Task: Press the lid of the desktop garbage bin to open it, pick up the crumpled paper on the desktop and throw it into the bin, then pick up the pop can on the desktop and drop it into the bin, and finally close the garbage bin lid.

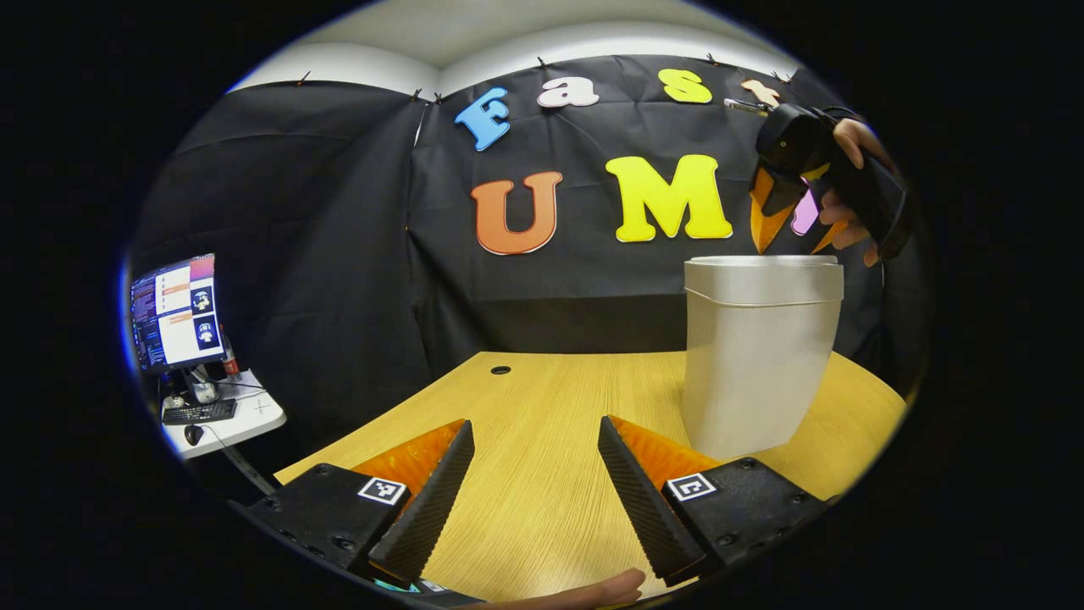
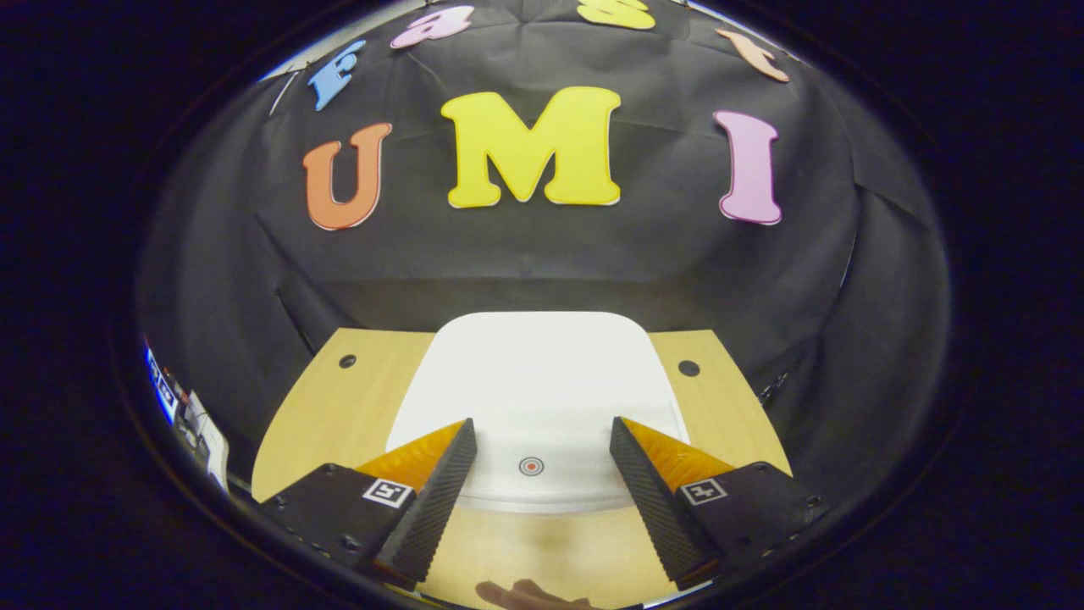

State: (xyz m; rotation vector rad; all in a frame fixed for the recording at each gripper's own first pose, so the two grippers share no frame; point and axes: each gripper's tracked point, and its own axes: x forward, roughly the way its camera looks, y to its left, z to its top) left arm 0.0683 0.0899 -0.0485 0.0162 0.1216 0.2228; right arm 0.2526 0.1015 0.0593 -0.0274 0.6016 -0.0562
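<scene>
1. Right gripper poised above the closed flat white lid of the tall pale plastic garbage bin, jaws spread wide and holding nothing – likely so that the small red-ringed press mark near the lid's near edge stays visible between them.
2. Judged as lining up for a press on the lid; no contact visible, and impossible to say whether this is the opening press or the closing one.
3. Left gripper held low over the light wooden bench, jaws wide apart and empty, just left of and nearer than the bin – probably parked out of the way.
4. Bin standing upright toward the far right of the bench in the left gripper view; no crumpled paper or pop can to be made out on the visible bench.
5. Left gripper view – side of the bin, the right gripper hanging tips-down at the rim in a hand, and a monitor on a small side table far left.
6. Right gripper view – the lid's top face and press mark, unseen from the side.
</scene>
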